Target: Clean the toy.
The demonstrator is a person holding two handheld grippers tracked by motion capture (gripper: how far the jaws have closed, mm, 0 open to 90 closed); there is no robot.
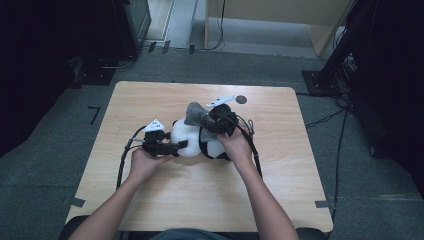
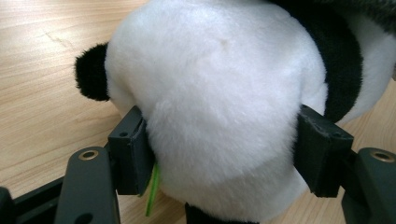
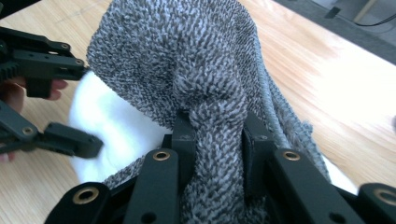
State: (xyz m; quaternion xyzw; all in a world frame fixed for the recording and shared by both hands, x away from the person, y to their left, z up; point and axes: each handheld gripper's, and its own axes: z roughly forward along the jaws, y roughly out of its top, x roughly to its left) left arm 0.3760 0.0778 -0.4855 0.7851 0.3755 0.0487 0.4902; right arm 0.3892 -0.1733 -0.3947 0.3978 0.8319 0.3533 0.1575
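Left gripper [image 2: 219, 154]: right up against the lens, its two black jaws are pressing into both sides of the plush panda's [image 2: 219, 93] white rump, so it is clamping the toy.
Left gripper from above: it is lying low at the toy's left end [image 1: 181, 145], with the person's left hand [image 1: 142, 162] wrapped around its body.
Right gripper [image 3: 217, 154]: its jaws are pinching a bunched fold of grey knitted cloth [image 3: 187, 60], squeezed tight on the fabric.
Right gripper from above: it is sitting over the middle of the toy [image 1: 212, 122], with the right hand [image 1: 235, 145] gripping it from behind.
Grey cloth: it is draping over the panda's upper side, rising in a hump [image 1: 195, 112] just beyond the right gripper.
Plush panda: it is lying on the table around the middle, white body with black bands, a black ear or paw [image 2: 91, 72] sticking out to one side.
Table [image 1: 150, 200]: light wood, holding the toy and both tools.
Cables [image 1: 122, 160]: black leads are trailing from the grippers back towards the person.
Surroundings: grey carpet [image 1: 40, 175] all around, dark equipment stands at both sides.
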